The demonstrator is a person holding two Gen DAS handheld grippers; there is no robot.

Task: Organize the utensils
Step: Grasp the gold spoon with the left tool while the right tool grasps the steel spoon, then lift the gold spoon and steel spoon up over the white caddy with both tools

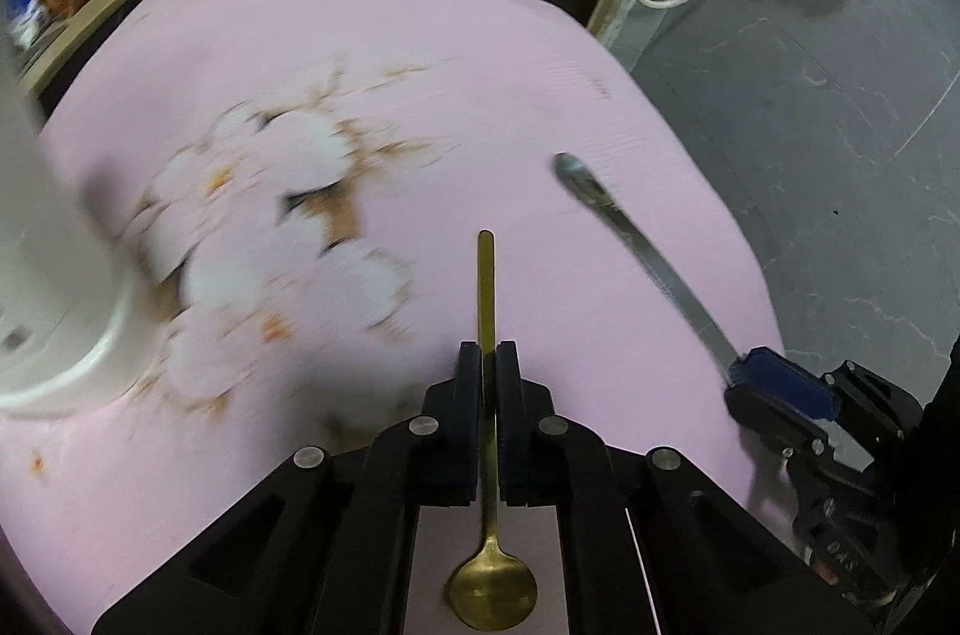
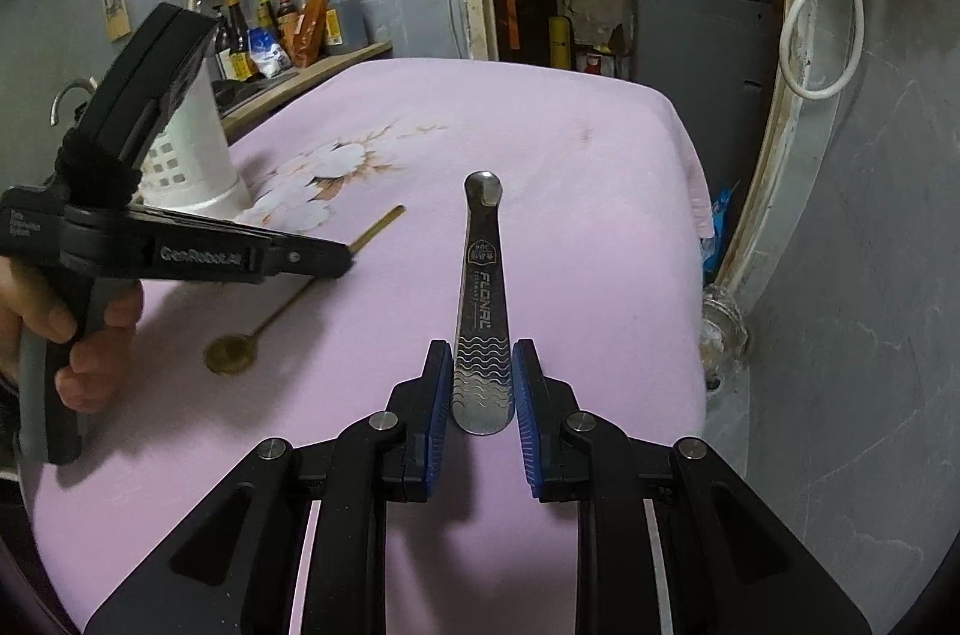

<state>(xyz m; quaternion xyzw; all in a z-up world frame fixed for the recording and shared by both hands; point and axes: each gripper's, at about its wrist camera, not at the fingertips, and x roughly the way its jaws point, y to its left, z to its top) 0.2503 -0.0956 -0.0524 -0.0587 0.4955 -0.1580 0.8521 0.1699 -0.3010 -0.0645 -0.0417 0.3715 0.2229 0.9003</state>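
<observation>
My left gripper (image 1: 489,353) is shut on the handle of a gold spoon (image 1: 487,287), bowl toward the camera, held just above the pink cloth. It also shows in the right wrist view (image 2: 342,257), with the gold spoon (image 2: 231,353) hanging from it. My right gripper (image 2: 482,365) has its blue pads on either side of the handle of a steel utensil (image 2: 483,287) that lies flat on the cloth; the jaws are slightly apart from it. The steel utensil (image 1: 636,245) and right gripper (image 1: 741,365) show at the right of the left wrist view. A white perforated utensil holder (image 2: 192,155) stands at the left.
The table is covered by a pink cloth (image 2: 540,143) with a white flower print. A shelf with sauce bottles (image 2: 288,23) runs behind the holder. The table's right edge drops to a grey floor (image 2: 840,335). A glass jar (image 2: 723,329) stands by the doorframe.
</observation>
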